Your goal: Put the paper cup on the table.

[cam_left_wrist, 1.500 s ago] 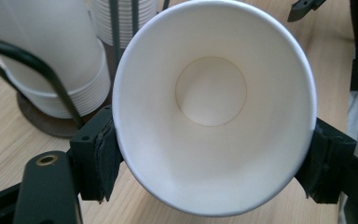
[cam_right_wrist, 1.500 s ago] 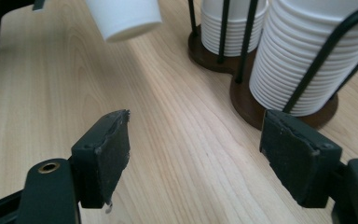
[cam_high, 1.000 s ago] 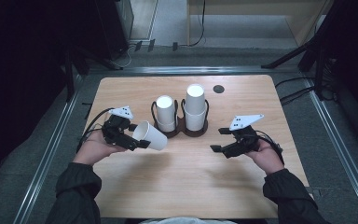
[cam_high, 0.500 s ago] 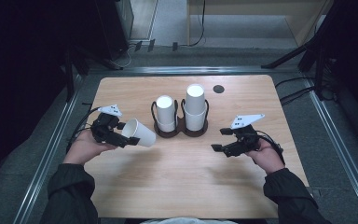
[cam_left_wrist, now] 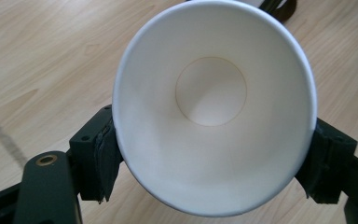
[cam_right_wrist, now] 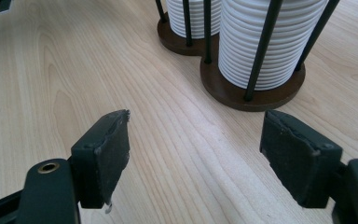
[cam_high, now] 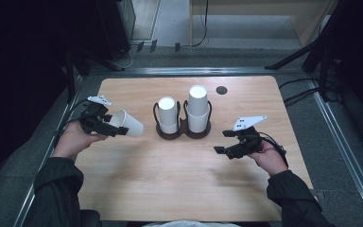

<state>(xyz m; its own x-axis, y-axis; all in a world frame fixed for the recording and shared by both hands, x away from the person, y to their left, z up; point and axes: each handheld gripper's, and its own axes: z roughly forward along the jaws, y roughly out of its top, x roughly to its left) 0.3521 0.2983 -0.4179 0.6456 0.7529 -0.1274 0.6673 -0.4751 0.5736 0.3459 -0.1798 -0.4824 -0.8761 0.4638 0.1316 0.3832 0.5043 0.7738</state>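
Overhead, paper cup (cam_high: 126, 125) pinched on its side by left gripper (cam_high: 105, 127), well left of the cup holder (cam_high: 183, 132), mouth toward the hand. Closer in, pads (cam_left_wrist: 99, 156) pressed on both cup walls, bare inside visible. Right gripper (cam_high: 228, 150) spread wide, nothing between, just right of the holder, ribbed stacks (cam_right_wrist: 270, 42) seen up close.

- One loose white paper cup (cam_high: 126, 124), at the left of the high view.
- Two stacks of white paper cups: one shorter (cam_high: 168, 114), one taller (cam_high: 198, 108).
- One dark brown double-ring holder (cam_high: 183, 134), at centre.
- One small black round disc (cam_high: 221, 90), upper right of the wooden table (cam_high: 179, 189).
- Two black two-jaw grippers: left (cam_high: 105, 126), right (cam_high: 223, 150).
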